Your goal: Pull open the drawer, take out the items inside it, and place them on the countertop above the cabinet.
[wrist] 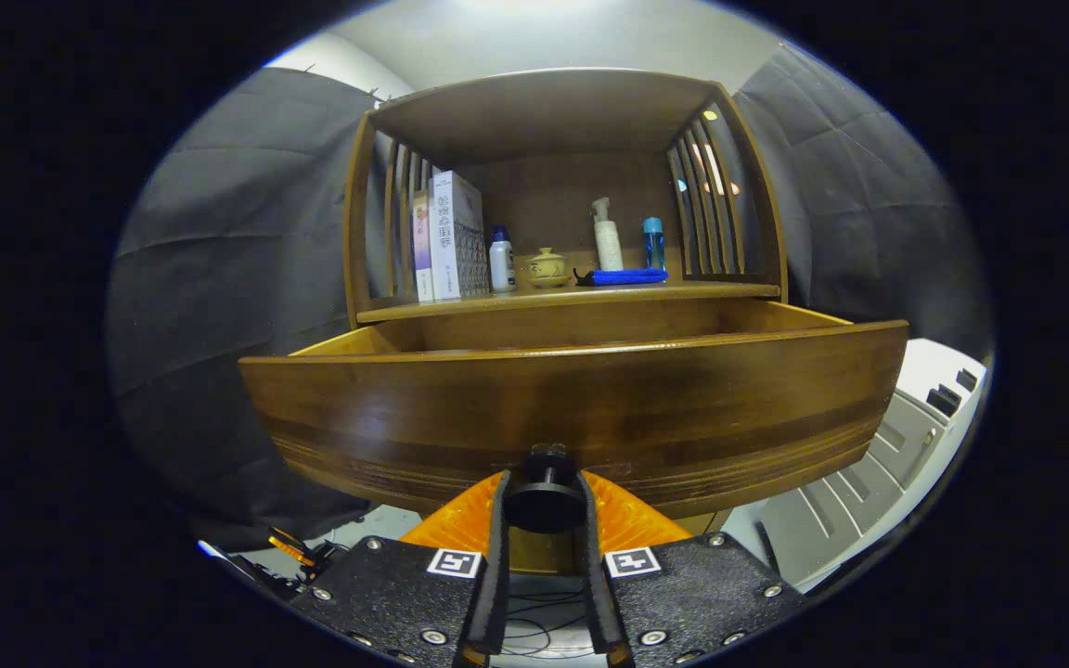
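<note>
The wooden drawer (572, 408) is pulled out from the cabinet, and its wide dark front fills the space just ahead of my fingers. A round dark knob (544, 492) in the middle of that front sits between my fingers, with my gripper (544, 506) shut on it. The inside of the drawer is hidden behind the tall front. Above the drawer runs the countertop (581, 295), carrying two boxes (449, 237), a small white bottle (501, 261), a little lidded pot (547, 267), a pump bottle (606, 237), a blue-capped bottle (653, 243) and a blue cloth (624, 276).
A wooden shelf frame with slatted sides (711, 199) encloses the countertop. Black cloth walls stand to both sides. A grey-white ridged panel (878, 473) lies low to the right of the drawer. Thin cables (534, 631) trail on the floor beneath my fingers.
</note>
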The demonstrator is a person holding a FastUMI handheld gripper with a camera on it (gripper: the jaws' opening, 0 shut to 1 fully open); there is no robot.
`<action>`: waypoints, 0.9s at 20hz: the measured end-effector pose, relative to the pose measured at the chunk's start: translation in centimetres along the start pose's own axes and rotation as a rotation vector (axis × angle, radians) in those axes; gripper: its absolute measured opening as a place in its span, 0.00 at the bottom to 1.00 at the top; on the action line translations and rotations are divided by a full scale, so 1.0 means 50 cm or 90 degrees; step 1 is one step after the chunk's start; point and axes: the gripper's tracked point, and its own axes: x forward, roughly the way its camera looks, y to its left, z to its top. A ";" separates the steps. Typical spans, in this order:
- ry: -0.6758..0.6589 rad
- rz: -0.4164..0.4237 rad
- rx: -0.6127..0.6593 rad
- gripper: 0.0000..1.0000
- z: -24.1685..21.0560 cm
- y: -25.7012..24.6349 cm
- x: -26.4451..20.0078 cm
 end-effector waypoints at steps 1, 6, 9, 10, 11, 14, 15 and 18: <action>-0.003 0.000 0.000 0.35 -0.001 0.000 0.000; -0.024 0.009 -0.040 0.55 0.003 -0.009 0.006; -0.051 0.022 -0.050 0.72 0.021 -0.007 -0.001; -0.071 0.024 -0.058 0.77 0.035 -0.009 -0.007; -0.092 0.026 -0.063 0.82 0.053 -0.009 -0.013; -0.150 0.039 -0.073 0.92 0.098 -0.001 -0.035; -0.162 0.041 -0.073 0.92 0.116 0.000 -0.041; -0.192 0.039 -0.071 0.93 0.166 -0.006 -0.048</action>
